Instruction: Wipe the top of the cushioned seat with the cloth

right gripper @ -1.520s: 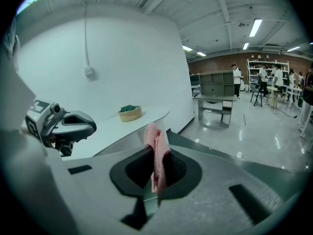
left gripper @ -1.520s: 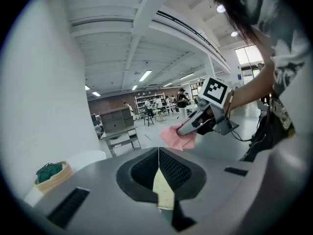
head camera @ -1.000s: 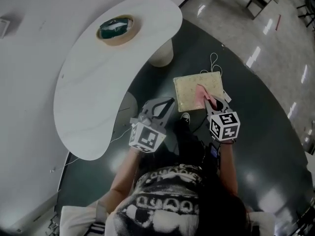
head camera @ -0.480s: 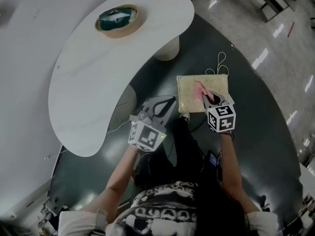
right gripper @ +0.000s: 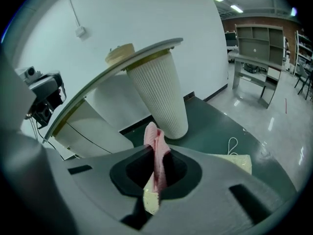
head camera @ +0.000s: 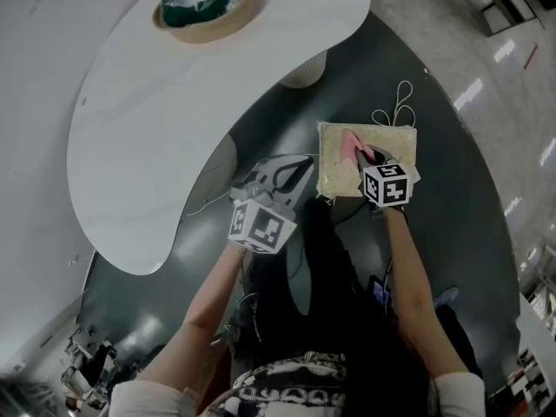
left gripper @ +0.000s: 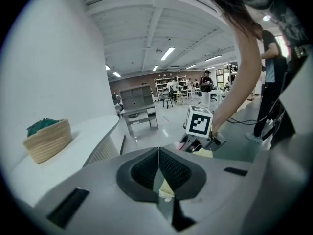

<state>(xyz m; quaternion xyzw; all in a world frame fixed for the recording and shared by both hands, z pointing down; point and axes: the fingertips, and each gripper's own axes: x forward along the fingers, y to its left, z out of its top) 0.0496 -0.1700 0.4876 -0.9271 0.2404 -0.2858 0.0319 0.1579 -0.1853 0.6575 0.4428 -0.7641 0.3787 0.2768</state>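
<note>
A: What are the right gripper (right gripper: 156,173) fingers doing?

B: They are pinched on a crumpled pink cloth (right gripper: 157,155). A fold of it stands up between the 2 jaws and its tip pokes out past them.

A: And where is that cloth?

B: On top of the pale yellow square cushioned seat (head camera: 334,170), toward the middle of its far half. The right gripper (head camera: 360,155) reaches in over the seat's near edge, with its marker cube above that edge.

A: The left gripper (left gripper: 159,168)?

B: Its 2 jaws are pressed together with nothing held. It hangs just off the seat's left side (head camera: 291,174), apart from the seat.

A: What lies around the seat?

B: The seat sits on a dark green floor (head camera: 452,146). A thin white cord (head camera: 395,102) loops on that floor just past the seat's far edge. Beyond the seat's far left corner rises a white ribbed pedestal (right gripper: 159,92), which carries a white kidney-shaped table (head camera: 174,102) spreading out to the seat's left.

A: Anything on that table?

B: 1 round woven basket (head camera: 200,5) with something dark green inside, well apart from the seat at the table's far end
</note>
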